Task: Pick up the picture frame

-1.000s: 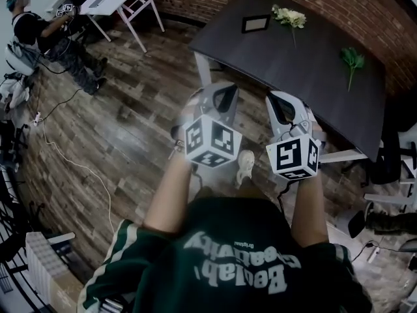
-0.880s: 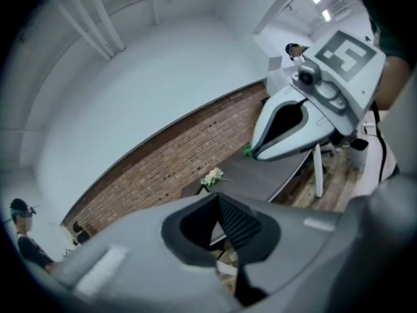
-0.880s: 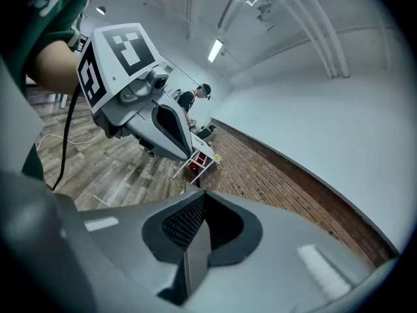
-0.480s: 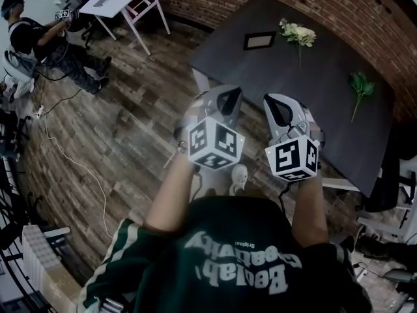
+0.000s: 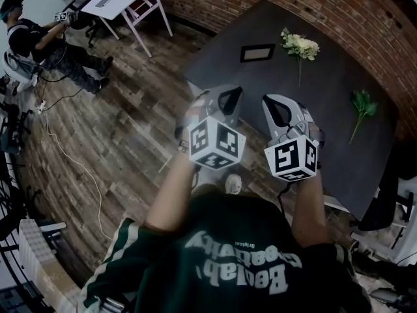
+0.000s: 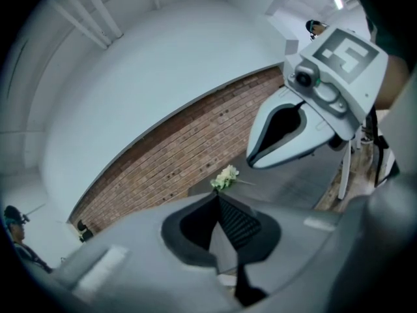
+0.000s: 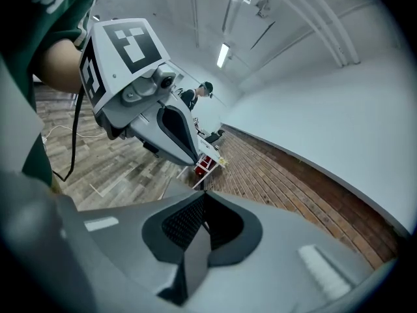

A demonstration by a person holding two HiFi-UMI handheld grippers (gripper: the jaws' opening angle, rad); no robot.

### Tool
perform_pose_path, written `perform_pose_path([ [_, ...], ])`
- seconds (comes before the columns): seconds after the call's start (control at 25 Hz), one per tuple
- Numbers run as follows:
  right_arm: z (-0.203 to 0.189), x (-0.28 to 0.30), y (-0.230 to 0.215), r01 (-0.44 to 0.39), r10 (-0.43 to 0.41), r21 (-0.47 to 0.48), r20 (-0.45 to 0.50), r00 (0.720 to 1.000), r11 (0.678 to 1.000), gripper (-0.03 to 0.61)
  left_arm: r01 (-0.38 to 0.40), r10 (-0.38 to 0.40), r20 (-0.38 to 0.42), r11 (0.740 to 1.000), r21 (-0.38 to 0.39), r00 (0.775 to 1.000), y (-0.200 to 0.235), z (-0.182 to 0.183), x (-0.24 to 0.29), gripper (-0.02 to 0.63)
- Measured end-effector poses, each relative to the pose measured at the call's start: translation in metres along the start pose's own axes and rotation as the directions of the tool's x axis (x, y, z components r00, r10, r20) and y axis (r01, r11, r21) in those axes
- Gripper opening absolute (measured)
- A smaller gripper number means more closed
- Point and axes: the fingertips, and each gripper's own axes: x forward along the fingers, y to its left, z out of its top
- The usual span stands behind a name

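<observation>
L gripper [image 5: 220,99], R gripper [image 5: 279,107]: jaws pressed together, empty, short of picture frame [image 5: 257,52]. Risk: arriving closed shoves frame into flowers [image 5: 300,45] near it.

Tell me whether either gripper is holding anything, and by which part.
Nothing is held. The left gripper and the right gripper are both shut with nothing between their jaws, and the picture frame lies untouched on the dark table ahead.

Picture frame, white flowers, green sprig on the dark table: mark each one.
Picture frame [image 5: 257,53]: head view, middle of its pane.
White flowers [image 5: 301,45]: head view, the blossom cluster.
Green sprig [image 5: 363,102]: head view, its leafy top.
</observation>
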Motion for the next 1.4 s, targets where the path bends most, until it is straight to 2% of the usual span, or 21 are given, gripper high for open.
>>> perform_pose_path([
  [0.72, -0.023, 0.041, -0.012, -0.062, 0.061, 0.030, 0.019, 0.998, 0.998, 0.006, -0.004, 0.005, -0.050, 1.000, 0.014, 0.999, 0.016, -0.011, 0.039, 0.004],
  [1.0, -0.019, 0.064, -0.028, -0.034, 0.033, 0.046, 0.021, 0.999, 0.998, 0.006, -0.013, 0.013, -0.043, 1.000, -0.004, 0.999, 0.040, -0.022, 0.049, 0.003],
  [1.24, -0.023, 0.105, -0.045, -0.021, 0.022, 0.070, -0.013, 1.000, 0.997, 0.006, 0.029, -0.028, -0.033, 1.000, 0.009, 0.999, 0.069, -0.035, 0.080, 0.004],
  [1.4, -0.024, 0.134, -0.061, -0.020, 0.024, 0.089, -0.040, 0.999, 0.996, 0.006, 0.074, -0.074, 0.001, 0.997, 0.019, 0.997, 0.092, -0.035, 0.109, 0.005],
])
